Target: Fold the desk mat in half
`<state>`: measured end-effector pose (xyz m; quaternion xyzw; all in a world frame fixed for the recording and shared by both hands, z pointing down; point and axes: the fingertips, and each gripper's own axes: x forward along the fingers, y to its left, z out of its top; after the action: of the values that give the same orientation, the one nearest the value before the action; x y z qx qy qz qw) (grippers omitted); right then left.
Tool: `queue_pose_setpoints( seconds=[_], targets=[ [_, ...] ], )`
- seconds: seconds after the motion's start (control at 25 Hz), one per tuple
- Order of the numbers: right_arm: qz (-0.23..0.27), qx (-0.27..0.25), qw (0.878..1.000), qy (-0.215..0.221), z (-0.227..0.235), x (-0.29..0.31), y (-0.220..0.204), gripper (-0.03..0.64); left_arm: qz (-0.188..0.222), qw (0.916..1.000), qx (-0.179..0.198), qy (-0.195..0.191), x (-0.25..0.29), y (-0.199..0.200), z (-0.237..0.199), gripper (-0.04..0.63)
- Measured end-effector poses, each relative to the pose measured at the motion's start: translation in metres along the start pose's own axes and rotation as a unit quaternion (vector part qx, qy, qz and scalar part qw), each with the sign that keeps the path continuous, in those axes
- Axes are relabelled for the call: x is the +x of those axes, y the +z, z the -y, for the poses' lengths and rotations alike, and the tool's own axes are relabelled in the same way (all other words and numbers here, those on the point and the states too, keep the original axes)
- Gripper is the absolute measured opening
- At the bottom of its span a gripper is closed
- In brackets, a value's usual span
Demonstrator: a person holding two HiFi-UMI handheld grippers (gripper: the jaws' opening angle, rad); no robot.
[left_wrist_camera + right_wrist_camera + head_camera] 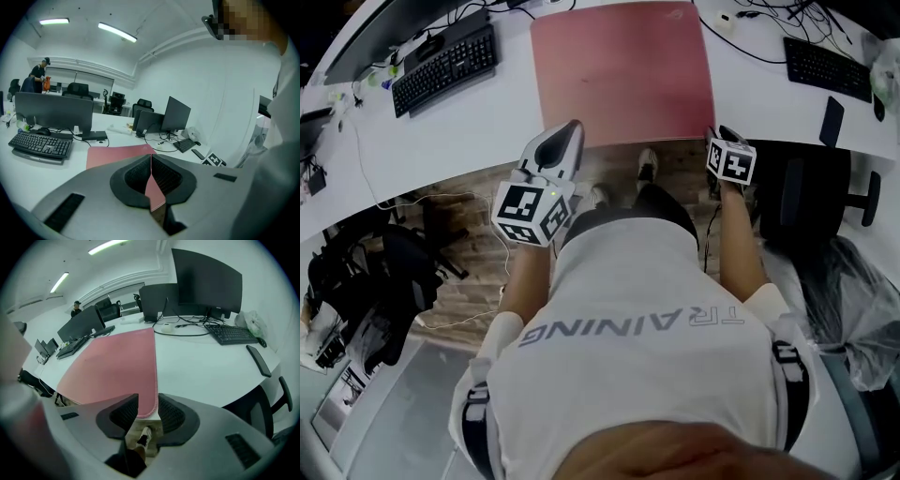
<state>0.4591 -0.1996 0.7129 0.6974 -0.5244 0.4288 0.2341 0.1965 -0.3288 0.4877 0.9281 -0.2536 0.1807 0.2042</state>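
Observation:
The pink desk mat lies flat on the white desk, its near edge along the desk's front. My left gripper hovers over the mat's near left part. In the left gripper view its jaws stand shut tip to tip, with a sliver of the mat showing in the slit behind the tips; I cannot tell whether they pinch it. My right gripper is at the mat's near right corner. In the right gripper view it is open, the mat's corner lying between the pads untouched.
Black keyboards flank the mat, one at the left and one at the right, with a dark phone near the right front edge. Cables run along the back. Monitors stand behind. An office chair is at my right.

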Motion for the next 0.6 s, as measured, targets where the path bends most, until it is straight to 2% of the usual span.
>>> queue_pose_setpoints(
  seconds=[0.16, 0.4, 0.6],
  targets=[
    [-0.028, 0.007, 1.000, -0.002, 0.007, 0.018, -0.008, 0.147, -0.001, 0.9999, -0.009, 0.014, 0.007, 0.000, -0.003, 0.032],
    [-0.029, 0.017, 0.999, 0.003, 0.004, 0.021, -0.010, 0.120, 0.004, 0.9994, -0.023, 0.028, 0.003, -0.003, -0.009, 0.032],
    [-0.008, 0.072, 0.997, 0.017, 0.006, 0.020, -0.011, 0.081, 0.007, 0.9991, -0.027, 0.033, -0.012, -0.009, -0.015, 0.032]
  ],
)
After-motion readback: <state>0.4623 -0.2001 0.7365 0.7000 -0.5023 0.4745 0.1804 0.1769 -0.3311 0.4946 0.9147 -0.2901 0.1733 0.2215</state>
